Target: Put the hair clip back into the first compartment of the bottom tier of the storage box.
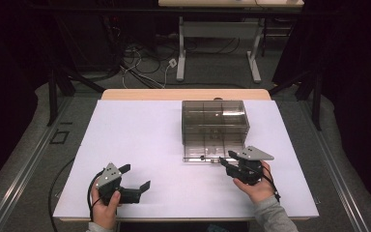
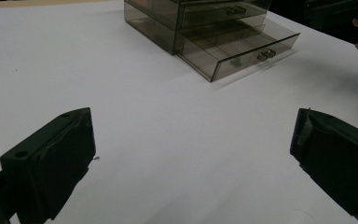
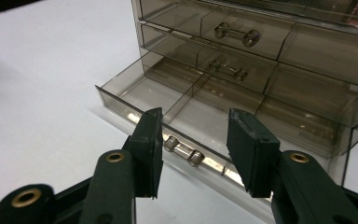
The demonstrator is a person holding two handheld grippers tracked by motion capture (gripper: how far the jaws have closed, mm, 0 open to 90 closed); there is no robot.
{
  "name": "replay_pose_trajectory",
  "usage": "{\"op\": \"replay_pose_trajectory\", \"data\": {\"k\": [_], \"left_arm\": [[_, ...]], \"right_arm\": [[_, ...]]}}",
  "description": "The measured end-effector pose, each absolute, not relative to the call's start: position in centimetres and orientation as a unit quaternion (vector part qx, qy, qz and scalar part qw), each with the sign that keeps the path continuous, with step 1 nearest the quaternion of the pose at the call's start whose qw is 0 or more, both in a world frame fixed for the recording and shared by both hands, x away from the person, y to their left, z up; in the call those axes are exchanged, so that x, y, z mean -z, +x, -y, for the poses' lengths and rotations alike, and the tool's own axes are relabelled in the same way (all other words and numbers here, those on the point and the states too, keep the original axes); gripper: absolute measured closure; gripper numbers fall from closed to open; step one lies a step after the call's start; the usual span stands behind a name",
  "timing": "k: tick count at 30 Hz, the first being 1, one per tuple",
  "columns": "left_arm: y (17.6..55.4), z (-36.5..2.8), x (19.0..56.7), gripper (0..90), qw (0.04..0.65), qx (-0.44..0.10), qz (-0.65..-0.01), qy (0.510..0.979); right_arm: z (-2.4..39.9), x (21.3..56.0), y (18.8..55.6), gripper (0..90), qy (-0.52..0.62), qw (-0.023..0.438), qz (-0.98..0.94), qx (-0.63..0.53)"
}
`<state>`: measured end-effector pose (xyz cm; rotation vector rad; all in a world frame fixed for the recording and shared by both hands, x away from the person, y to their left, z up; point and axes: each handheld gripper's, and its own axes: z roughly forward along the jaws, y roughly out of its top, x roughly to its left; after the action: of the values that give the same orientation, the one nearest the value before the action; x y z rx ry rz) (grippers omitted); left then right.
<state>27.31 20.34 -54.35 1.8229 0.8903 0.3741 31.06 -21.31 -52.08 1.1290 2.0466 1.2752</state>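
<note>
A white table [image 1: 140,145] fills the middle of the high view, with a second desk [image 1: 217,29] and loose floor cables [image 1: 145,63] beyond it at 12 o'clock. On the table, toward 1 o'clock from its centre, stands a smoky clear-plastic drawer organizer [image 1: 215,123] with three drawers. Its bottom drawer [image 3: 177,112] is pulled out toward the person, showing divided compartments. The two upper drawers sit closed.

The right gripper [image 1: 228,162] sits at 5 o'clock, held by the right hand [image 1: 256,186], its jaws apart on either side of the bottom drawer's small metal handle [image 3: 183,150], not touching it. The left gripper [image 1: 136,178] is at 7 o'clock, held by the left hand [image 1: 105,208], well apart from the organizer, jaws wide apart over bare table. Nothing lies between the left gripper and the organizer.
</note>
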Motion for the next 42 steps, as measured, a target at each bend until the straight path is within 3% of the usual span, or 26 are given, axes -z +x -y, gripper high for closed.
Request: {"op": "replay_pose_trajectory", "data": {"k": [10, 31, 42], "left_arm": [[27.3, -20.3, 54.4, 0.4, 0.514, -0.155, -0.37, 0.758], [27.3, -20.3, 54.4, 0.4, 0.514, -0.152, -0.373, 0.757], [27.2, -20.2, 54.4, 0.4, 0.515, -0.152, -0.374, 0.756]], "right_arm": [[21.6, 53.1, 30.9, 71.5, 0.44, 0.229, -0.734, -0.463], [21.4, 54.8, 31.9, 89.6, 0.451, 0.214, -0.751, -0.432], [21.3, 55.8, 32.5, 90.0, 0.463, 0.199, -0.758, -0.414]]}}
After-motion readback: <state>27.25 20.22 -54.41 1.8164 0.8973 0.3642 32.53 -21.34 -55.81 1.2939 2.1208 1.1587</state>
